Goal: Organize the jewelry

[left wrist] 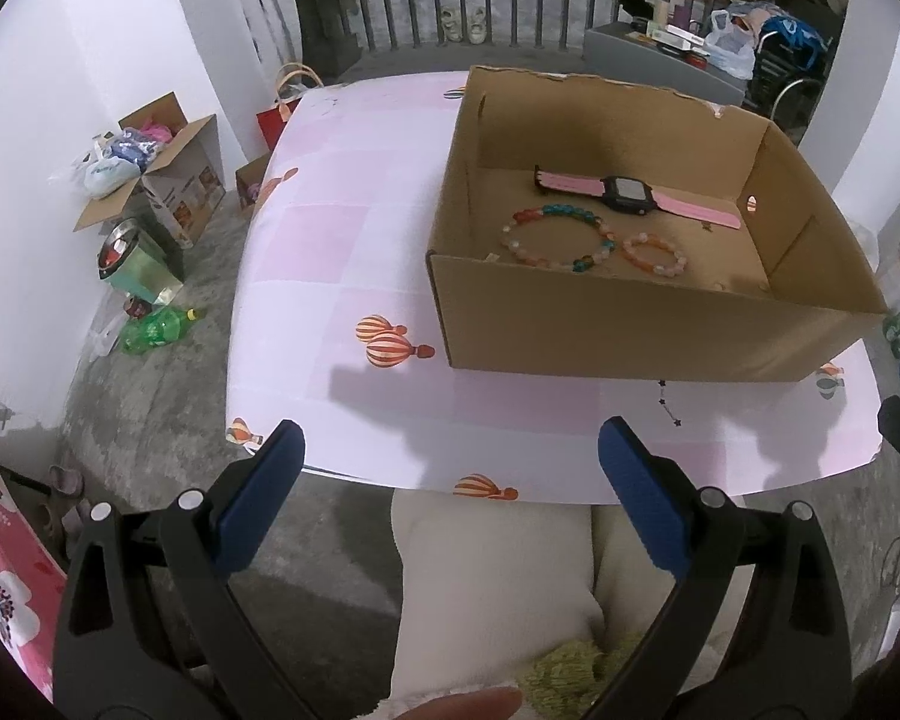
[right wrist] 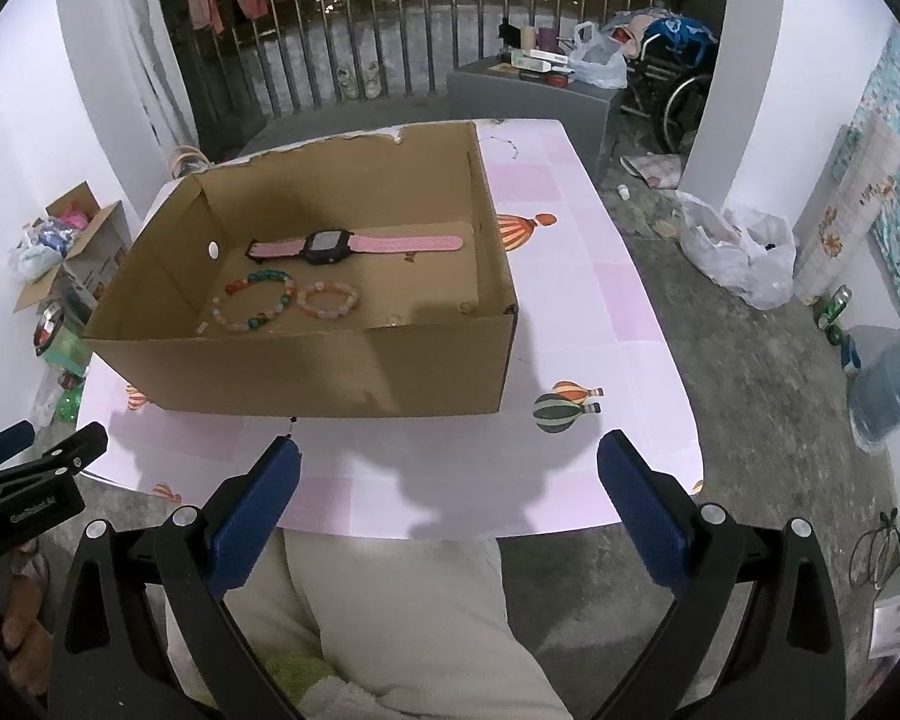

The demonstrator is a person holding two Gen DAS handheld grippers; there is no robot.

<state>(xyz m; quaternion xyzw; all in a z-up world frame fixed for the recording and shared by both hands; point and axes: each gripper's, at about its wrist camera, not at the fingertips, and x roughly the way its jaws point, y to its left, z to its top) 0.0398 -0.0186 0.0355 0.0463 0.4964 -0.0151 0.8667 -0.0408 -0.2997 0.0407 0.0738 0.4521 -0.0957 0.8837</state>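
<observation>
An open cardboard box point(left wrist: 624, 330) point(right wrist: 306, 372) stands on the pink table. Inside it lie a pink-strapped watch point(left wrist: 627, 193) point(right wrist: 330, 246), a multicoloured bead bracelet point(left wrist: 561, 237) point(right wrist: 255, 303) and a smaller pink bead bracelet point(left wrist: 654, 255) point(right wrist: 328, 300). A thin dark chain point(left wrist: 669, 405) point(right wrist: 291, 427) lies on the table just in front of the box. My left gripper point(left wrist: 450, 450) is open and empty, held near the table's front edge. My right gripper point(right wrist: 450, 462) is open and empty too, with the chain by its left fingertip.
The table point(left wrist: 342, 252) point(right wrist: 582, 324) has a balloon-print cloth. The person's light trousers point(left wrist: 486, 588) show below both grippers. On the floor are boxes point(left wrist: 168, 180), a green bottle point(left wrist: 156, 330), plastic bags point(right wrist: 738, 252) and a water jug point(right wrist: 888, 396). A railing stands behind.
</observation>
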